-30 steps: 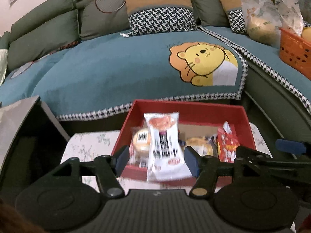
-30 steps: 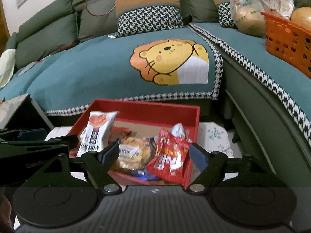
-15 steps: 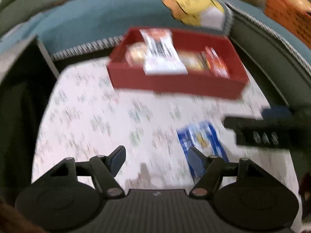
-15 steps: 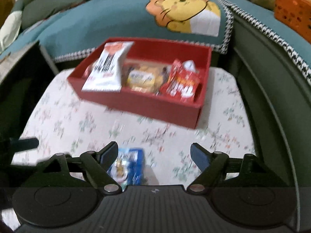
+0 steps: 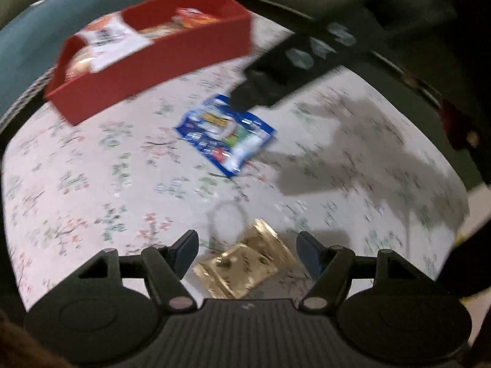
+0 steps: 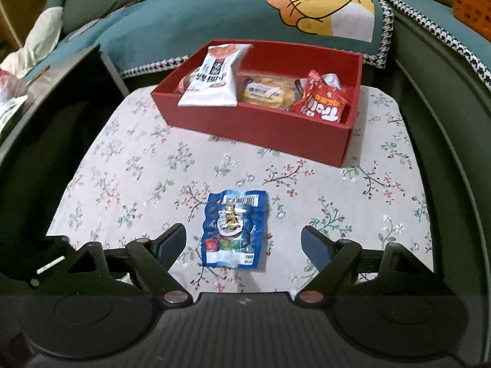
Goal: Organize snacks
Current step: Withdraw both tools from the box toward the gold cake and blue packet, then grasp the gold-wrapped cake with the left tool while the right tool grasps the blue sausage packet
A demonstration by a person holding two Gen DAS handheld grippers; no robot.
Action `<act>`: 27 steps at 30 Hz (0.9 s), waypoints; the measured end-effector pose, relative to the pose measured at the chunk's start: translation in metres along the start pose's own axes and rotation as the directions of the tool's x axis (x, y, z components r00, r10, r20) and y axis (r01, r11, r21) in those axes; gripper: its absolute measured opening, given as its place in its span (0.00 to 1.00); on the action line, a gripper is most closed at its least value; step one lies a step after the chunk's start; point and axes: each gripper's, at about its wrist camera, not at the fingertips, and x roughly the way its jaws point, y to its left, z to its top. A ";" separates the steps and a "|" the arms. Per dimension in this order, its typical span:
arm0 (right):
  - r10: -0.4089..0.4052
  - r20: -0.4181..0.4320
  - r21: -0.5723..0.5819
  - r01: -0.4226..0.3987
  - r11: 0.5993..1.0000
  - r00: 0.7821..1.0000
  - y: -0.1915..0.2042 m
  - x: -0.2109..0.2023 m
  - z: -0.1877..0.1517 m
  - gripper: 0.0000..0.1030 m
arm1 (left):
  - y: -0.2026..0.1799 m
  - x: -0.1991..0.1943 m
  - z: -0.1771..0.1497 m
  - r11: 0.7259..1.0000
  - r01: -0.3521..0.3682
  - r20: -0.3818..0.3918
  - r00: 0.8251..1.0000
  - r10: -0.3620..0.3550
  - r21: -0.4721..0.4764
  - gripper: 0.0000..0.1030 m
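A red box (image 6: 264, 125) stands at the far side of the floral table and holds a white packet (image 6: 214, 76), a yellow pastry packet (image 6: 264, 92) and a red packet (image 6: 325, 101). A blue snack packet (image 6: 234, 230) lies flat on the cloth between the fingers of my open right gripper (image 6: 244, 245). In the blurred left wrist view my open left gripper (image 5: 247, 254) hovers over two gold packets (image 5: 248, 260). The blue packet (image 5: 225, 133) and the red box (image 5: 150, 58) show farther off, with the right gripper's finger (image 5: 294, 64) above the blue packet.
The table wears a floral cloth (image 6: 153, 184). A teal sofa cover with a lion picture (image 6: 319, 6) lies behind the box. An orange basket (image 6: 469, 3) sits on the sofa at the far right. A dark cabinet (image 6: 55, 98) stands left of the table.
Both grippers have pulled back from the red box and tilted down towards the table. The blue packet now lies between the right fingers, and the gold packets have come into the left view.
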 end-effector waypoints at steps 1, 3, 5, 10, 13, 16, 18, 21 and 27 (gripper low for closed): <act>0.005 -0.005 0.002 -0.005 1.000 1.000 0.000 0.002 0.000 0.84 | -0.001 0.003 -0.001 0.999 0.014 -0.009 1.000 -0.014 0.028 0.96; 0.008 -0.012 0.005 -0.008 1.000 1.000 0.001 0.005 0.002 0.84 | -0.007 0.008 -0.001 0.995 0.038 -0.027 0.999 -0.036 0.096 0.96; 0.011 -0.018 0.001 -0.011 1.000 1.000 0.003 0.008 0.003 0.84 | -0.012 0.014 -0.006 0.987 0.036 -0.050 0.998 -0.028 0.158 0.96; 0.021 -0.038 -0.016 -0.021 1.000 0.999 0.007 0.015 0.005 0.84 | -0.014 0.031 -0.014 0.971 0.029 -0.090 0.996 -0.008 0.238 0.96; 0.026 -0.046 -0.016 -0.027 1.000 0.999 0.007 0.018 0.006 0.84 | -0.003 0.039 -0.009 0.982 0.050 -0.093 0.995 -0.033 0.185 0.96; 0.017 -0.046 -0.008 -0.018 1.000 0.999 0.003 0.019 0.008 0.84 | 0.005 0.037 -0.009 0.991 0.074 -0.075 0.995 -0.066 0.108 0.95; 0.011 -0.053 0.000 -0.011 1.000 0.999 -0.001 0.022 0.009 0.84 | 0.004 0.036 -0.010 0.995 0.053 -0.071 0.996 -0.047 0.088 0.92; 0.001 -0.062 0.018 0.001 1.000 0.998 -0.006 0.025 0.009 0.84 | -0.003 0.035 -0.014 0.996 -0.005 -0.078 0.997 0.012 0.093 0.84; -0.010 -0.081 0.012 0.011 1.000 0.997 -0.006 0.032 0.006 0.84 | -0.002 0.033 -0.022 0.999 -0.029 -0.106 0.994 0.026 -0.035 0.73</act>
